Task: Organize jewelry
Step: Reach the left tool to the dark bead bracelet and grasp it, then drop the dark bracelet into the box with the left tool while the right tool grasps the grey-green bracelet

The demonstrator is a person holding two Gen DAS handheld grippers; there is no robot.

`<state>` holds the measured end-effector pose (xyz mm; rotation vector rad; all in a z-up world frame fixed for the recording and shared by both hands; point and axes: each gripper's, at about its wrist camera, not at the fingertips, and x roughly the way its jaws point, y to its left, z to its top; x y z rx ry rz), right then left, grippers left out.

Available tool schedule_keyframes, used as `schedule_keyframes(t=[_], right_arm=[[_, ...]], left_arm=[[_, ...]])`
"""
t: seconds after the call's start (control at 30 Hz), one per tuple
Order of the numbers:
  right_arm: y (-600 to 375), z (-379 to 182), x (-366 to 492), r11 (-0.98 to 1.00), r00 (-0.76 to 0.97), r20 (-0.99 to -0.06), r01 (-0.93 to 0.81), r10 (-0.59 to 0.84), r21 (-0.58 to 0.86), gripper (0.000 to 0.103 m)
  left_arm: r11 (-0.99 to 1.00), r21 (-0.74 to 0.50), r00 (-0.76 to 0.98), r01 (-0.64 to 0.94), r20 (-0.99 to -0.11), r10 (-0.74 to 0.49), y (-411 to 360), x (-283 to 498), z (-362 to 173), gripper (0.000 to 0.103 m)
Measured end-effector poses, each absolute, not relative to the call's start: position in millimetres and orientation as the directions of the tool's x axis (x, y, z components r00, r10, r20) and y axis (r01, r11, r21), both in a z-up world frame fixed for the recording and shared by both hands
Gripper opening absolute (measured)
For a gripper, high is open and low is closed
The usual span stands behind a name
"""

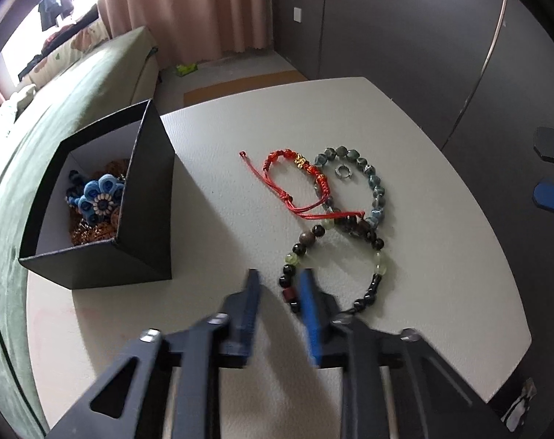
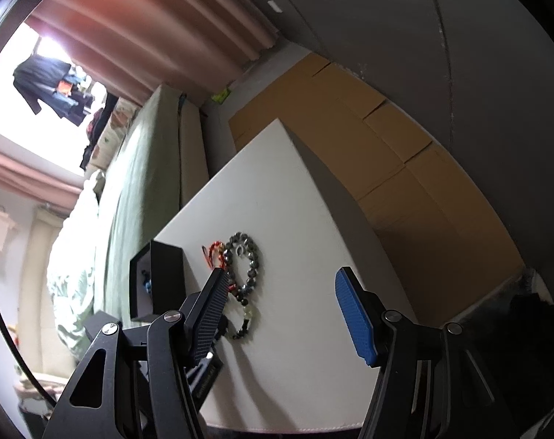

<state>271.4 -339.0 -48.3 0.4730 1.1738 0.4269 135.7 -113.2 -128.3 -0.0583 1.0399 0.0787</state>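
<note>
On the white table (image 1: 423, 168) lie a red cord bracelet (image 1: 295, 179), a blue-grey bead bracelet (image 1: 368, 179) with a small silver ring (image 1: 341, 172) inside its loop, and a dark bead bracelet (image 1: 350, 267) with pale green beads. My left gripper (image 1: 279, 278) is open, its fingertips straddling the dark bracelet's near left side. A black box (image 1: 145, 219) at the left holds blue flower jewelry (image 1: 97, 197). My right gripper (image 2: 280, 285) is open and empty, above the table's near edge. The bracelets (image 2: 246, 267) and box (image 2: 160, 278) show beyond it.
A green sofa (image 1: 75, 84) runs along the table's left side. Brown cardboard flooring (image 2: 386, 153) lies beyond the table's right edge. Pink curtains (image 1: 189, 7) hang at the back by a grey wall.
</note>
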Motion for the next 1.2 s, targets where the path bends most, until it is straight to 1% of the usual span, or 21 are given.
schedule_keyframes(t=[0.03,0.1,0.27,0.43,0.77,1.2], right_arm=[[-338,-48,271,0.824,0.325,-0.767,-0.079,0.554,0.561,0.062],[-334,-46,271,0.823,0.325,-0.763,-0.096,0.558,0.561,0.062],[-329,-48,271,0.836,0.311,-0.780,-0.111,0.543,0.538,0.062],[-326,-49,272,0.841,0.308,-0.785,-0.117,0.537,0.529,0.062],[-307,-56,273,0.851,0.290,-0.802,-0.134,0.523,0.507,0.062],[-272,-70,283,0.825,0.263,-0.783,-0.149,0.564,0.544,0.061]], left_arm=[[0.996,-0.005,0.503,-0.089,-0.863,0.040,-115,136,-129,0.008],[0.996,0.002,0.506,-0.089,-0.861,0.047,-116,135,-128,0.008],[0.992,-0.069,0.514,-0.108,-0.858,-0.004,-103,134,-120,0.008],[0.985,-0.130,0.569,-0.111,-0.821,-0.045,-91,132,-92,0.008],[0.971,-0.211,0.658,-0.109,-0.747,-0.088,-68,120,-46,0.007],[0.936,-0.311,0.735,-0.166,-0.671,-0.093,-13,102,-10,0.007]])
